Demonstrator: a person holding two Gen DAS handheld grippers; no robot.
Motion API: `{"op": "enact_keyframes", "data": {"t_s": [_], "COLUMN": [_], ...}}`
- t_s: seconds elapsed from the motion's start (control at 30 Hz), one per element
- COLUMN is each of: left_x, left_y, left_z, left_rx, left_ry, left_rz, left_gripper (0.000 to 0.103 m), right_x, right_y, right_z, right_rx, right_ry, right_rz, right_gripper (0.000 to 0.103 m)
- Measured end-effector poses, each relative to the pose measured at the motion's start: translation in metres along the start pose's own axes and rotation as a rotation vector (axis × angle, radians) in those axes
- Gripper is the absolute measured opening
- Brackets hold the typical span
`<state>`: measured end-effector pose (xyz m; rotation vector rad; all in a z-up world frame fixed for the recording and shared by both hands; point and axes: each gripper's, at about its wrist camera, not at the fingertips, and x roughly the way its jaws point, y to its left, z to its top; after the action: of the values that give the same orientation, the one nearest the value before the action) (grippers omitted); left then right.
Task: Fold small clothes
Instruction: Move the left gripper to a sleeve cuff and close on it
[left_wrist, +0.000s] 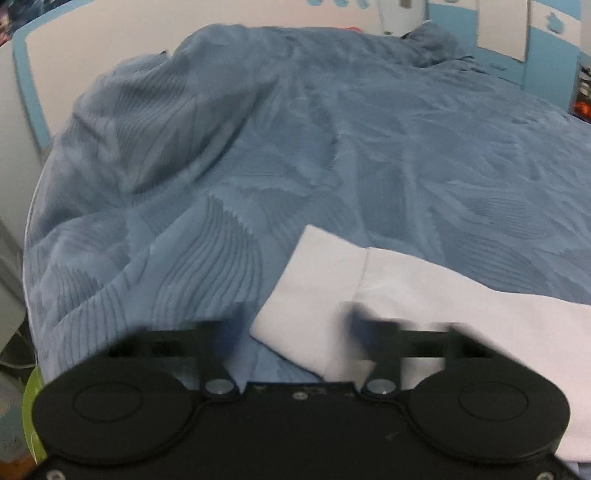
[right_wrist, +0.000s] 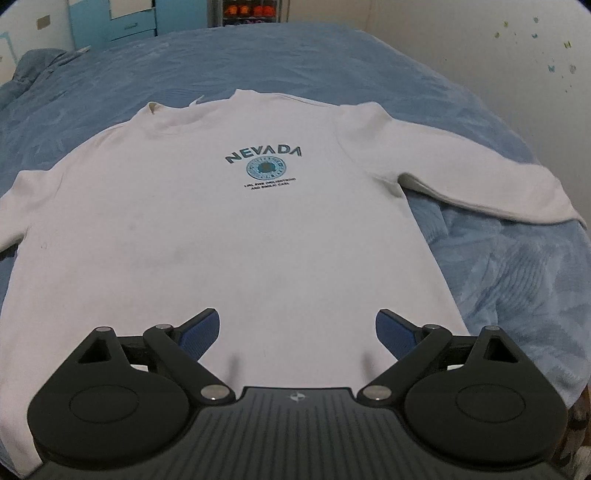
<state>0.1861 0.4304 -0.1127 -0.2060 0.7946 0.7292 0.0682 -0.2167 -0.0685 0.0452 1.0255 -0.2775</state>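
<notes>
A white shirt (right_wrist: 229, 236) lay flat, front up, on a blue bedspread (right_wrist: 509, 280), both sleeves spread outward and the collar toward the far side; its chest bore the word "NEVADA" over a round teal emblem (right_wrist: 266, 168). The right gripper (right_wrist: 297, 332) hovered over the hem with its jaws wide apart, blue pads (right_wrist: 393, 332) holding nothing. The left gripper (left_wrist: 295, 325), motion-blurred, was positioned at the cuff end of one sleeve (left_wrist: 332, 280); its jaws stood apart, straddling the cuff without gripping it. A rumpled ridge of bedspread (left_wrist: 147, 147) rose beyond.
</notes>
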Motion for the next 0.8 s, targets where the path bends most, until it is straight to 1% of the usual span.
{"op": "enact_keyframes", "data": {"t_s": [0.03,0.13,0.23,0.33,0.43,0.57,0.67,0.8], "left_x": [-0.004,-0.011,-0.019,-0.037,-0.055,-0.092,-0.116,-0.151], "left_y": [-0.001,0.006,0.009,0.011,0.004,-0.024,-0.051,-0.108], "left_z": [0.000,0.004,0.012,0.014,0.017,0.025,0.032,0.027], "left_rx": [-0.004,-0.035,-0.035,-0.042,-0.027,0.015,0.035,0.115], "left_ry": [-0.003,-0.023,-0.048,-0.071,-0.097,-0.164,-0.194,-0.222], "left_rz": [0.009,-0.028,-0.047,-0.073,-0.097,-0.111,-0.183,-0.273], "left_gripper": [0.003,0.002,0.002,0.002,0.002,0.002,0.002,0.002], "right_x": [0.000,0.000,0.000,-0.003,-0.004,-0.003,0.000,0.004], "right_y": [0.000,-0.002,-0.010,-0.018,-0.024,-0.030,-0.035,-0.048], "right_z": [0.000,-0.001,-0.003,-0.004,-0.005,-0.005,-0.006,-0.005], "right_rx": [-0.006,-0.011,0.016,0.036,0.043,0.050,0.038,0.051], "right_ry": [-0.002,-0.004,-0.001,-0.009,-0.022,-0.027,-0.026,-0.036], "right_rz": [0.003,0.007,0.013,0.019,0.007,0.023,0.021,0.028], "right_gripper": [0.103,0.103,0.103,0.103,0.103,0.103,0.103,0.103]}}
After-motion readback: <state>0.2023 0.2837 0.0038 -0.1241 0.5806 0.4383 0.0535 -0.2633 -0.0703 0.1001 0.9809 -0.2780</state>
